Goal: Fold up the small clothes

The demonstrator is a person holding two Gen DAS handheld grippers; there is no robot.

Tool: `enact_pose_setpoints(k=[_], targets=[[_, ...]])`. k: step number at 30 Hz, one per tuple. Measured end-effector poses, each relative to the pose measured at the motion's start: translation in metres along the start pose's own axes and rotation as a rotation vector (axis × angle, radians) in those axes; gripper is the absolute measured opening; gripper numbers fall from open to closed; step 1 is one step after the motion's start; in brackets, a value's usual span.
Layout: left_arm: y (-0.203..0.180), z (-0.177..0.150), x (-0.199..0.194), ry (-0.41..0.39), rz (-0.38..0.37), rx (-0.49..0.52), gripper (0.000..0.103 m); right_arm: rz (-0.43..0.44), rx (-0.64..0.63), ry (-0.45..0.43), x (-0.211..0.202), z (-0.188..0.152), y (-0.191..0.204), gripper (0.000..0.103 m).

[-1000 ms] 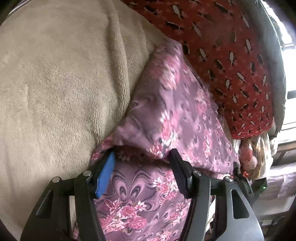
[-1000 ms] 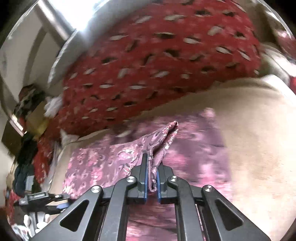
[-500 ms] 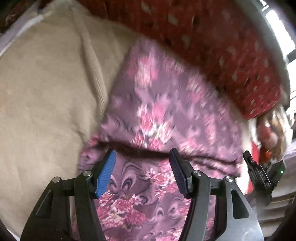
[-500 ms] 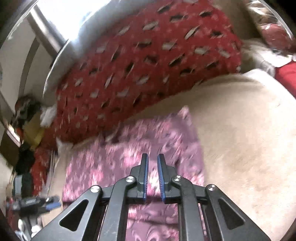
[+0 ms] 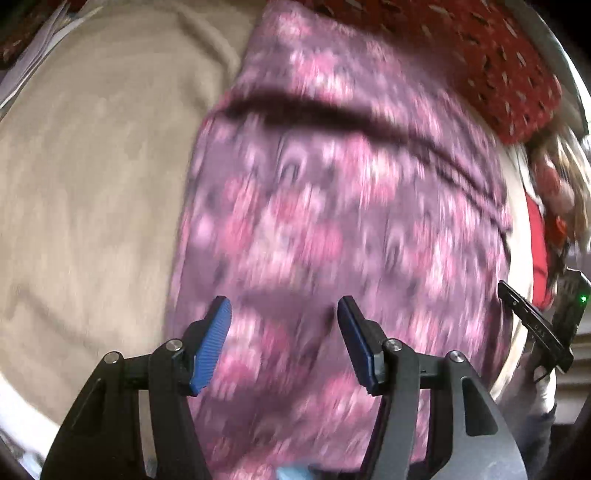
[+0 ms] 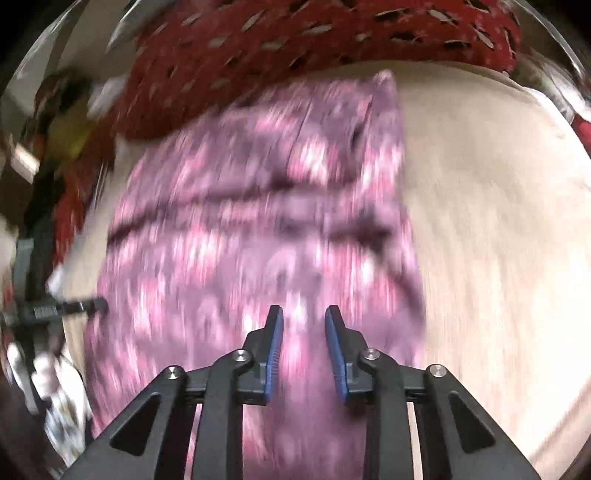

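A purple garment with pink flowers (image 5: 332, 221) lies spread on a beige blanket (image 5: 92, 184), blurred by motion. A dark fold line crosses its far part. My left gripper (image 5: 282, 302) hovers open over the near part of the cloth, with nothing between its blue pads. In the right wrist view the same garment (image 6: 258, 221) lies below my right gripper (image 6: 303, 310). That gripper's jaws are opening and no cloth is between them. Each gripper shows at the edge of the other's view: the right gripper (image 5: 535, 328) and the left gripper (image 6: 55, 310).
A red patterned pillow (image 5: 498, 55) (image 6: 332, 29) lies along the far side of the garment. Mixed clutter (image 5: 554, 177) is piled past the bed's edge. The beige blanket (image 6: 498, 221) stretches wide beside the cloth.
My right gripper let go of the pinched cloth edge and its jaws parted. The raised flap now lies flat. Both grippers pulled back toward the near part of the garment.
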State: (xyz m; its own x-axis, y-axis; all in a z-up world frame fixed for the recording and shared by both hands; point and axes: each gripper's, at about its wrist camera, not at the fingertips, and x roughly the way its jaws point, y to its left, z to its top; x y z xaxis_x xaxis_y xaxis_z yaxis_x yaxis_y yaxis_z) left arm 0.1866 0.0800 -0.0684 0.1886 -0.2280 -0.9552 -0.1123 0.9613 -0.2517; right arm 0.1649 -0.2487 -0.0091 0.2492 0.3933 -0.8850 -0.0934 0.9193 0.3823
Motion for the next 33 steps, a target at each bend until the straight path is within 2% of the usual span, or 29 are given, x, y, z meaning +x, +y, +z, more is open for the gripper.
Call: enact_pose_setpoints(k=[5, 8, 10, 12, 13, 18, 21, 26, 28, 30, 31, 32, 33], targets=[[0.023, -0.054, -0.017, 0.052, -0.038, -0.022, 0.059, 0.002, 0.003, -0.028, -0.04, -0.067, 0.0, 0.027], [0.043, -0.081, -0.019, 0.081, -0.058, -0.057, 0.059, -0.005, 0.033, -0.055, -0.063, -0.095, -0.01, 0.028], [0.051, -0.095, -0.019, 0.1, -0.068, -0.062, 0.059, -0.034, 0.041, -0.059, -0.074, -0.109, -0.015, 0.032], [0.054, -0.108, -0.015, 0.121, -0.071, -0.063, 0.059, -0.065, 0.053, -0.052, -0.082, -0.124, -0.026, 0.043], [0.055, -0.112, -0.013, 0.129, -0.07, -0.062, 0.059, -0.064, 0.061, -0.044, -0.085, -0.131, -0.031, 0.043], [0.059, -0.136, 0.003, 0.205, -0.062, -0.067, 0.059, 0.052, 0.101, 0.015, -0.082, -0.166, -0.041, 0.043], [0.065, -0.141, 0.001, 0.185, -0.048, -0.08, 0.059, 0.095, 0.087, 0.056, -0.07, -0.178, -0.034, 0.043], [0.078, -0.142, -0.002, 0.191, -0.092, -0.12, 0.062, 0.131, 0.073, 0.08, -0.06, -0.184, -0.029, 0.043], [0.072, -0.143, -0.002, 0.186, -0.078, -0.096, 0.063, 0.146, 0.066, 0.082, -0.06, -0.183, -0.028, 0.043], [0.062, -0.144, -0.001, 0.173, -0.056, -0.045, 0.062, 0.144, 0.048, 0.082, -0.062, -0.185, -0.027, 0.037], [0.055, -0.146, 0.0, 0.168, -0.028, -0.013, 0.055, 0.149, 0.04, 0.084, -0.063, -0.185, -0.025, 0.034], [0.049, -0.148, 0.001, 0.16, 0.009, 0.017, 0.044, 0.156, 0.03, 0.086, -0.063, -0.186, -0.024, 0.022], [0.044, -0.149, 0.003, 0.164, 0.028, 0.041, 0.016, 0.162, 0.023, 0.087, -0.063, -0.187, -0.023, 0.008]])
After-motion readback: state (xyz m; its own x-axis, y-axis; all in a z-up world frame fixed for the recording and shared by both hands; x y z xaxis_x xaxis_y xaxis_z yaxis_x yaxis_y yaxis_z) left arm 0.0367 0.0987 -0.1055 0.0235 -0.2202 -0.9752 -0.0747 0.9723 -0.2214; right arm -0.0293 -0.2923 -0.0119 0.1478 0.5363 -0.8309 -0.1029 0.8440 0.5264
